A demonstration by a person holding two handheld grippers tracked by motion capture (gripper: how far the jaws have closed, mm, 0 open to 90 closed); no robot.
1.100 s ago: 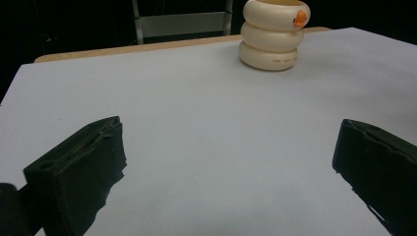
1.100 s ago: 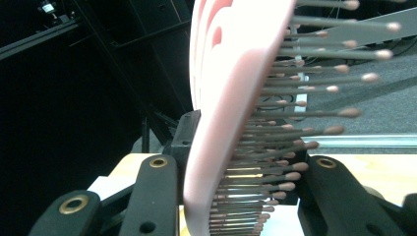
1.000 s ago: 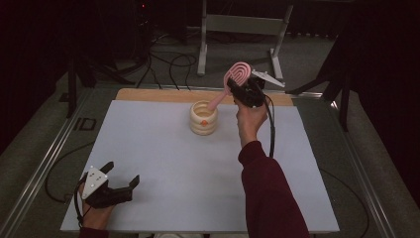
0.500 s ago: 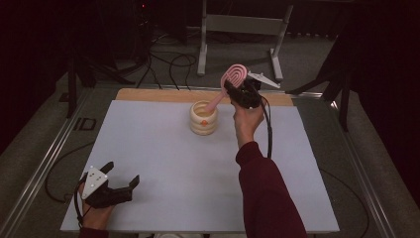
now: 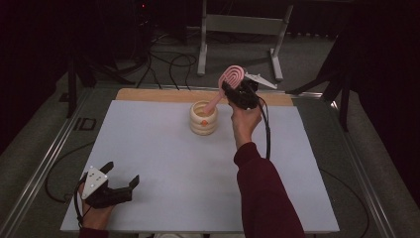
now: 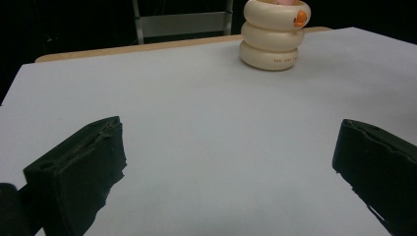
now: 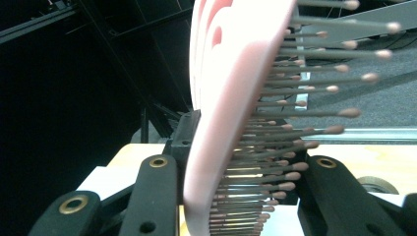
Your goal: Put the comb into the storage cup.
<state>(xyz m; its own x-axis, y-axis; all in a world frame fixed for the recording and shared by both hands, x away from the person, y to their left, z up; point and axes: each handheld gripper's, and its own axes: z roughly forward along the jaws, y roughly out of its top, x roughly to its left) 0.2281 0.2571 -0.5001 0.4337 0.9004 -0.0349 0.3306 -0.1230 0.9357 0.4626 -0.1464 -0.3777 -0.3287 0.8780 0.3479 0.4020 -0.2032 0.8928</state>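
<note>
1. pink hairbrush (image 5: 229, 82): held above the far edge of the bench, head up and tilted, handle slanting down into the cream ringed holder (image 5: 203, 118). in the right gripper view the brush (image 7: 231, 98) stands edge-on, bristles pointing to that view's right.
2. cream ringed holder: stands on the white bench top (image 5: 163, 163) near the middle of the far edge, just short of the bare wooden strip (image 5: 148, 94) along that edge. three stacked rings, a small orange mark on the upper ring in the left gripper view (image 6: 273, 33).
3. open room: the white top is bare from the holder to the near edge and out to the left and right edges; both near corners free apart from the left gripper.
4. right gripper (image 5: 236, 94): raised over the far edge, right of the holder, clenched on the brush where head meets handle; its jaws press either side of the head.
5. left gripper (image 5: 119, 182): at the near left corner, resting low on the top, jaws spread wide with nothing between them; in its own view bare white surface (image 6: 221, 147) lies between the jaws.
6. surroundings: metal rails (image 5: 44, 163) border the bench; cables and a stand on the floor beyond.
</note>
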